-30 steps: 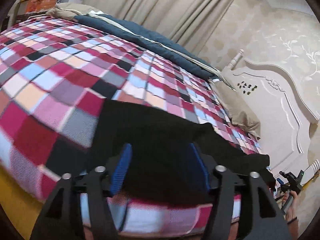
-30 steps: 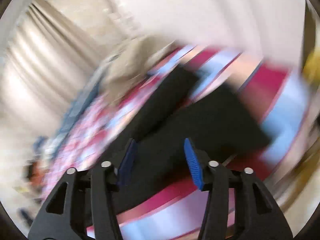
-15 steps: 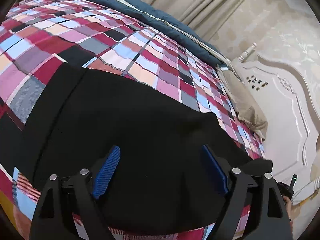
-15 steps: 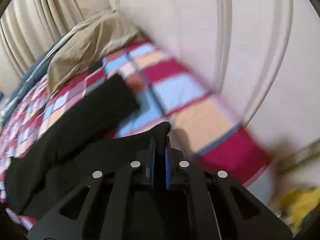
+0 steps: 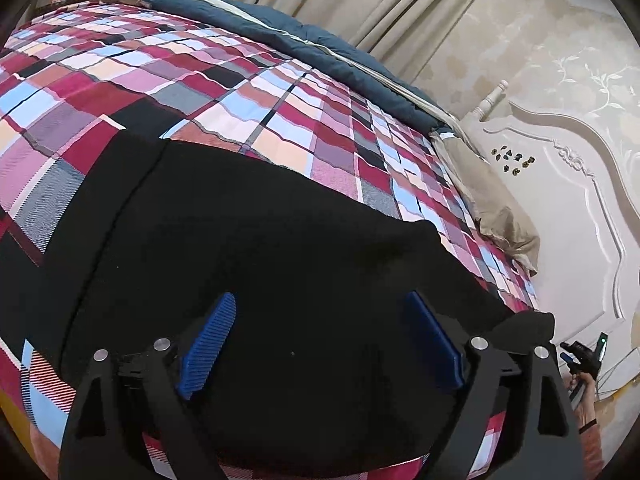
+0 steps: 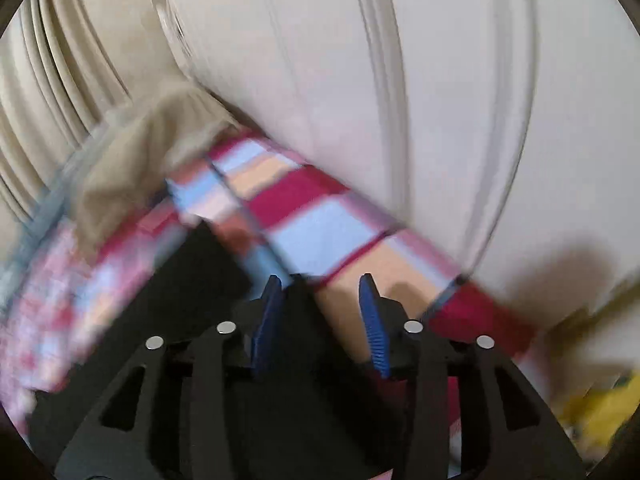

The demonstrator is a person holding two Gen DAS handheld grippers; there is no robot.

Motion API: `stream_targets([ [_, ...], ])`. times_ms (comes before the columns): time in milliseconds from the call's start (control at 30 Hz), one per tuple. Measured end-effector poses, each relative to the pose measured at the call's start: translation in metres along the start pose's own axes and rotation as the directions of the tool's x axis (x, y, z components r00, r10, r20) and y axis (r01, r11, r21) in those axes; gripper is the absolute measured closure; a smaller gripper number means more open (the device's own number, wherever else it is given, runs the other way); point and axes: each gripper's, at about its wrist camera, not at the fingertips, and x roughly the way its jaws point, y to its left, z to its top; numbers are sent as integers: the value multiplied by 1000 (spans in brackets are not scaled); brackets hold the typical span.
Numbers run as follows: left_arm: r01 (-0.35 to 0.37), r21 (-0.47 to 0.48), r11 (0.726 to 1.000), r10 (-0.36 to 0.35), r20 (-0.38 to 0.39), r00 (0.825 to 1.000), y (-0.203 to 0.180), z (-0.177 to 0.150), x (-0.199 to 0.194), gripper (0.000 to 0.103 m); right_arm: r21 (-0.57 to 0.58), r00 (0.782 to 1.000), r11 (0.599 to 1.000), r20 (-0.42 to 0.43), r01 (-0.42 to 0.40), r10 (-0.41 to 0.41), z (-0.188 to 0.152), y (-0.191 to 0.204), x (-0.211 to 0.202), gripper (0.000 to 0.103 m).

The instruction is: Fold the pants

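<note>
Black pants (image 5: 256,264) lie spread on the bed's plaid cover (image 5: 224,92), near the bed's front edge, legs running toward the white headboard (image 5: 568,208). In the left wrist view they look mostly flat, one leg end reaching toward the headboard corner.

Left gripper (image 5: 320,340): fingers wide and opening, hanging over the waist end of the pants. Pads not pressing cloth as far as I can see; nothing pinched.

Right gripper (image 6: 322,320): fingers at a middling gap and opening, at the leg end by the headboard. A point of black cloth sits between them, against the left blue pad (image 6: 266,320), but not clamped. View is blurred, so actual contact is unclear. The person's hand (image 5: 586,388) on that gripper shows at the far right of the left view.

Step, as I judge it: both ends let go, so a lay-out or smoothing pass looks finished; no fold visible yet. Task early.

Next move likely calls for: regrasp both ends on one side, pinching through a single edge, then carry one leg over the other. Risk: black on black hides seams, so it is easy to grab two layers or miss the hem near the bed edge.
</note>
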Motion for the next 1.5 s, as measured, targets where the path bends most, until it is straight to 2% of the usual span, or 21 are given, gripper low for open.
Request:
stream_targets([
  [67, 8, -9, 1000, -8, 5, 1000, 1, 0, 0, 16, 91, 990, 986, -29, -137, 140, -7, 2, 0, 57],
  [133, 11, -10, 1000, -11, 5, 1000, 1, 0, 0, 16, 183, 963, 953, -72, -242, 258, -14, 4, 13, 57],
  [233, 17, -1, 1000, -17, 1, 1000, 1, 0, 0, 16, 267, 946, 923, -92, -277, 310, -18, 9, 34, 56],
  [333, 29, -13, 999, -29, 1, 1000, 3, 1, -1, 16, 338, 942, 897, -71, -286, 328, -18, 8, 46, 49],
  [433, 38, -22, 999, -38, 5, 999, 5, 1, -1, 16, 395, 941, 871, -41, -293, 335, -16, 7, 49, 48],
  [533, 38, -13, 999, -38, 7, 999, 4, 0, -1, 16, 392, 944, 874, -39, -288, 329, -15, 10, 51, 48],
  [600, 40, -8, 999, -40, 7, 999, 4, 0, -1, 16, 377, 947, 883, -45, -280, 319, -14, 13, 50, 57],
  [667, 44, -12, 999, -44, 7, 999, 5, 0, -1, 16, 362, 944, 890, -68, -278, 323, -12, 17, 54, 82],
  [800, 54, -24, 998, -54, 4, 999, 6, 1, -1, 16, 364, 947, 892, -69, -269, 314, -15, 18, 53, 96],
  [900, 64, -30, 997, -64, 2, 998, 7, 1, -2, 16, 350, 945, 887, -14, -301, 327, -11, 19, 33, 97],
  [1033, 70, -33, 997, -70, 0, 998, 9, 2, -2, 16, 307, 930, 881, 50, -360, 363, -3, 20, -7, 98],
  [1167, 81, -39, 996, -81, 2, 997, 10, 2, -2, 16, 298, 923, 874, 95, -383, 372, -10, 4, -42, 98],
  [1333, 93, -41, 995, -93, -1, 996, 12, 2, -2, 16, 371, 938, 863, 96, -344, 333, -47, -40, -56, 98],
  [1500, 88, -31, 996, -88, -3, 996, 10, 1, -2, 16, 468, 952, 836, 44, -287, 302, -90, -78, -39, 98],
])
